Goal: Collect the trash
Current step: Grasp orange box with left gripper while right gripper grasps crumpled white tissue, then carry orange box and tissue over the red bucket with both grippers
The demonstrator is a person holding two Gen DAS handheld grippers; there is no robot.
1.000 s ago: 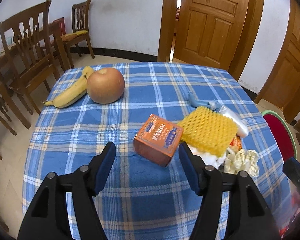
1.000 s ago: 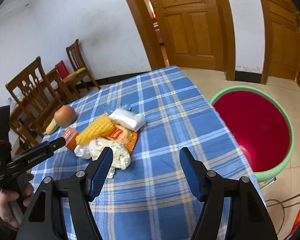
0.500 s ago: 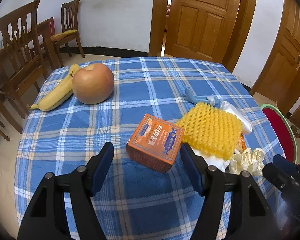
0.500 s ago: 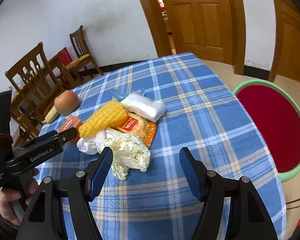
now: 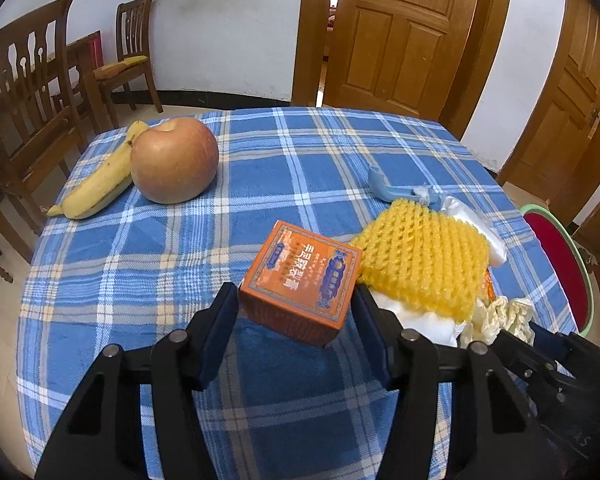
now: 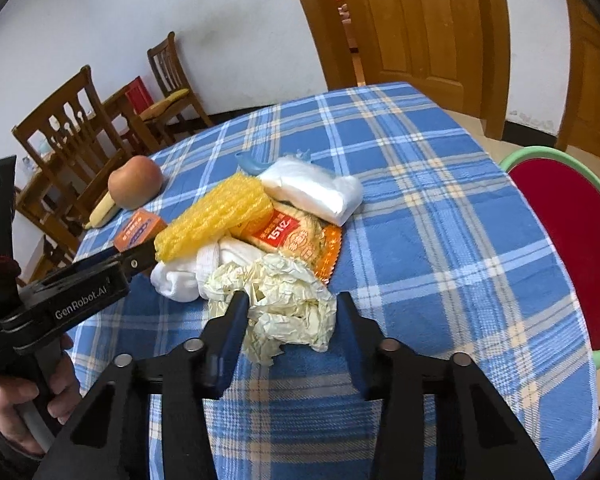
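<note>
- A room with white walls, wooden doors [image 5: 396,32] and wooden chairs [image 5: 24,92]; a table [image 5: 160,264] under a blue checked cloth fills the foreground.
- The trash lies in a heap on the table's right side: an orange box [image 5: 300,280], yellow foam net [image 5: 424,256], crumpled cream paper [image 6: 284,300], white cloth [image 6: 188,272], an orange snack wrapper [image 6: 300,240], a white plastic bag [image 6: 316,188] and a blue plastic piece [image 5: 392,188].
- The left gripper [image 5: 296,312] straddles the box, jaws closing; the fingers [image 5: 220,320] sit at the box's two sides, and I cannot tell if they press on it yet.
- The right gripper [image 6: 292,320] has the paper between its closing jaws; the left finger is against the wad, the right one just clear of it.
- A hand [image 6: 16,412] grips the left gripper's handle.
- An apple [image 5: 174,160] and a banana [image 5: 100,180] touch each other at the far left, well apart from the heap.
- A red basin with a green rim [image 6: 540,152] stands on the floor just beside the table, to the right.
</note>
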